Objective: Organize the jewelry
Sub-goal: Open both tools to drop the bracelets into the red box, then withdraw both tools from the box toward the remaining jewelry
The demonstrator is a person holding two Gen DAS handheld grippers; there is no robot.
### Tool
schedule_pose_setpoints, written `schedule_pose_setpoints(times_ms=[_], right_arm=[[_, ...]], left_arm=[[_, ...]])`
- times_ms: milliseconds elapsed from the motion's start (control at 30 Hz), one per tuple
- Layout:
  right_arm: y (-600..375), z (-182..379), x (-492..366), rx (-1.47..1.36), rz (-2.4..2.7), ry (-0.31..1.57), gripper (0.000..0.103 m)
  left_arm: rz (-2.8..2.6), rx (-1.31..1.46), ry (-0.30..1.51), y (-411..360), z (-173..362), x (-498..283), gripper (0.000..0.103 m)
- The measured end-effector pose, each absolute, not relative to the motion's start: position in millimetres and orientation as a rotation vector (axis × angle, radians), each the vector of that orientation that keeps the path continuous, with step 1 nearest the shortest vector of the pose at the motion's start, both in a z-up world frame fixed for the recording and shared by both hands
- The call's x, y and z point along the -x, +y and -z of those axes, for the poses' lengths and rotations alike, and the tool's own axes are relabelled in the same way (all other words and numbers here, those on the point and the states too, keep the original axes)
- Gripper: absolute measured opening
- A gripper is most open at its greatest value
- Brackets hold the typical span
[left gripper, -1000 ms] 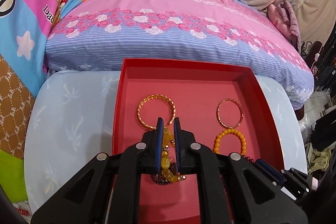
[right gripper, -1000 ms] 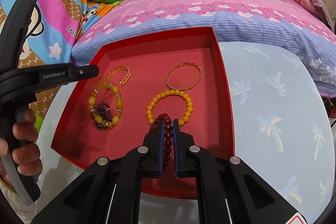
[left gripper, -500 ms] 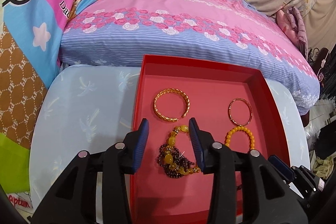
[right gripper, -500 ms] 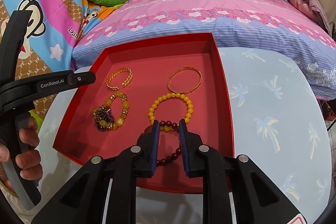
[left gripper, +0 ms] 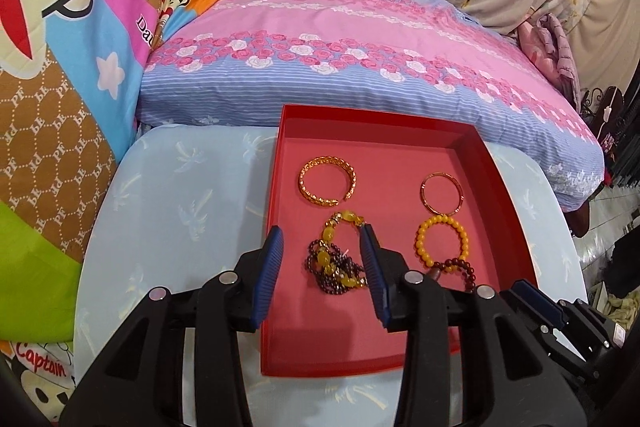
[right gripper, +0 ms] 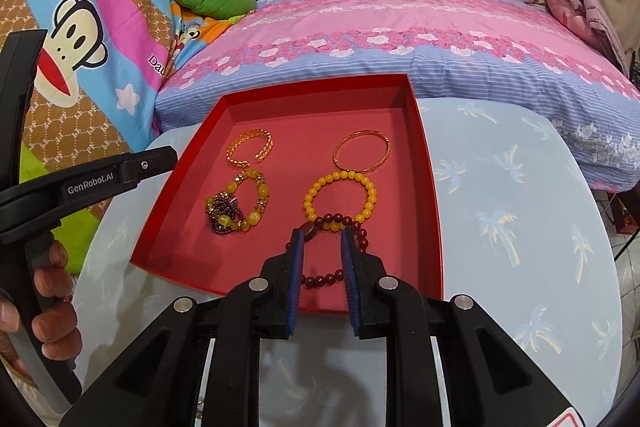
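My left gripper (left gripper: 322,255) stands spread above the red tray (left gripper: 502,187), pads clear of the amber-and-garnet bracelet (left gripper: 336,259) lying on the tray floor between them; its jaws have just been opening. My right gripper (right gripper: 323,251) is parted too, having just opened, with the dark red bead bracelet (right gripper: 332,223) flat on the tray beneath it, touching the yellow bead bracelet (right gripper: 340,197). Two gold bangles (right gripper: 250,147) (right gripper: 362,151) lie at the tray's far end.
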State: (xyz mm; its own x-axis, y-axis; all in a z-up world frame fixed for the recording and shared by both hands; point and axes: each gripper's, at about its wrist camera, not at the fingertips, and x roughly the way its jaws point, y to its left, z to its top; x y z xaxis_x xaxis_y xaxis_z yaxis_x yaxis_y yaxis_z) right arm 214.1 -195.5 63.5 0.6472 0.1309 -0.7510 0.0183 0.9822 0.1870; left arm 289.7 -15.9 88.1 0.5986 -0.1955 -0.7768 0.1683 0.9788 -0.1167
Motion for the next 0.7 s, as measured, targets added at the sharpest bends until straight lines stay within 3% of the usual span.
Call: schedule_pose_setpoints(times_ms=[700], right_arm=[[-172.6, -85.9, -139.9, -0.161, -0.113, 0.850, 0.019]], left_arm=[[0.203, 0.020, 0.903, -1.3, -89.4, -189.2, 0.038]])
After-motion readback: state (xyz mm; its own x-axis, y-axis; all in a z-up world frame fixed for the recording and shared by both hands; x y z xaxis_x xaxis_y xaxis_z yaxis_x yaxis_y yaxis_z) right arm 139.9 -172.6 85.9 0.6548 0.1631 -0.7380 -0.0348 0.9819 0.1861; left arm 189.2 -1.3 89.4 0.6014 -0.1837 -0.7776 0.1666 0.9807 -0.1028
